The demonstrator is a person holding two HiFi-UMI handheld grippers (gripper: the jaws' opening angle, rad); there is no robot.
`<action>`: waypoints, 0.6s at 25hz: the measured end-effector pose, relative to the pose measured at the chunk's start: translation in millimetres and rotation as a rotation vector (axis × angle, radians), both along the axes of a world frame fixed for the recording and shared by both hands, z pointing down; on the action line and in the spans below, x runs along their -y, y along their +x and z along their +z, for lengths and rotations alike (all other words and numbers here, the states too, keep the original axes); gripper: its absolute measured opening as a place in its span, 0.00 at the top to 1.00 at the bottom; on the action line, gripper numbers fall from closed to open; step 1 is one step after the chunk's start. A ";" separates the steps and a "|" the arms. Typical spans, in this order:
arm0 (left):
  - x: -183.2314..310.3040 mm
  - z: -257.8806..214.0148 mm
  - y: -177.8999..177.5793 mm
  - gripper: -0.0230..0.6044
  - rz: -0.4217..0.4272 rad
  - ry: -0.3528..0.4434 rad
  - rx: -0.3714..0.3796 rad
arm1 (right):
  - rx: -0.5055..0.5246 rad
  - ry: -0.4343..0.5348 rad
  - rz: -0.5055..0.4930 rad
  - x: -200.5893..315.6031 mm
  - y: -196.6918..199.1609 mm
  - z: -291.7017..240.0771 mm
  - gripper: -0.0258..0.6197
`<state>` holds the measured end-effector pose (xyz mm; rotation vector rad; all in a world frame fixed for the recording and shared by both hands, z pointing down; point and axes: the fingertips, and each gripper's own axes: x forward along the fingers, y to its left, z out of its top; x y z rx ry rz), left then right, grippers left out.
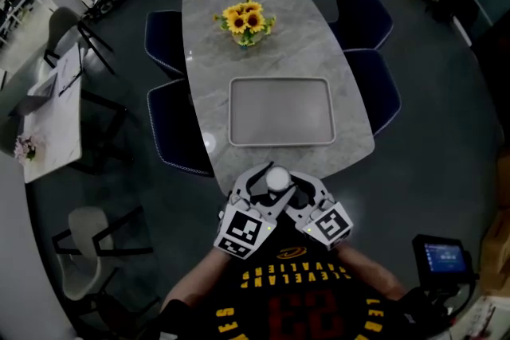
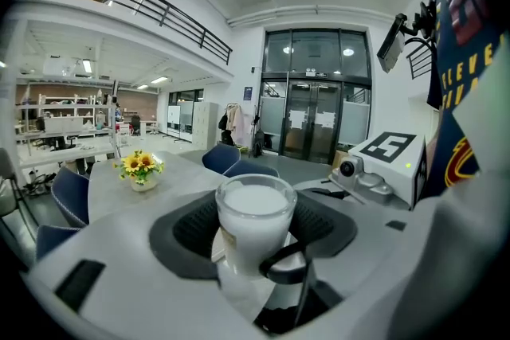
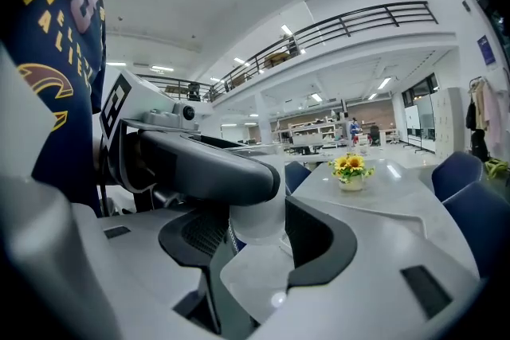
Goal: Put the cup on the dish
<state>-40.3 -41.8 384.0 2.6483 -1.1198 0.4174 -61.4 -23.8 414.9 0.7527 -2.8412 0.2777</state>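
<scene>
A white cup (image 1: 277,179) hangs between both grippers at the near edge of the table, close to my body. In the left gripper view the cup (image 2: 255,223) stands upright, and my left gripper (image 2: 253,220) has its dark pads (image 2: 187,233) against both of its sides. My right gripper (image 3: 259,233) reaches in from the other side with its jaws around the lower part of the cup (image 3: 259,219); the left gripper's jaw hides the cup's top there. In the head view the left gripper (image 1: 263,185) and the right gripper (image 1: 296,189) meet at the cup. The dish, a grey rectangular tray (image 1: 280,111), lies just beyond, with nothing on it.
A vase of yellow sunflowers (image 1: 247,21) stands at the far end of the grey marble table (image 1: 209,68). Dark blue chairs (image 1: 177,131) (image 1: 376,91) flank both long sides. A white side table (image 1: 52,123) stands on the left.
</scene>
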 end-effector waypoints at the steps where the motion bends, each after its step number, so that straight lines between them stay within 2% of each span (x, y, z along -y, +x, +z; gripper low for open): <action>1: 7.1 0.8 0.4 0.54 -0.007 0.000 0.004 | 0.005 -0.001 -0.005 7.0 0.3 0.6 0.63; 15: 103.5 4.7 15.6 0.54 -0.052 -0.011 0.015 | 0.005 -0.001 -0.054 102.5 15.8 3.2 0.63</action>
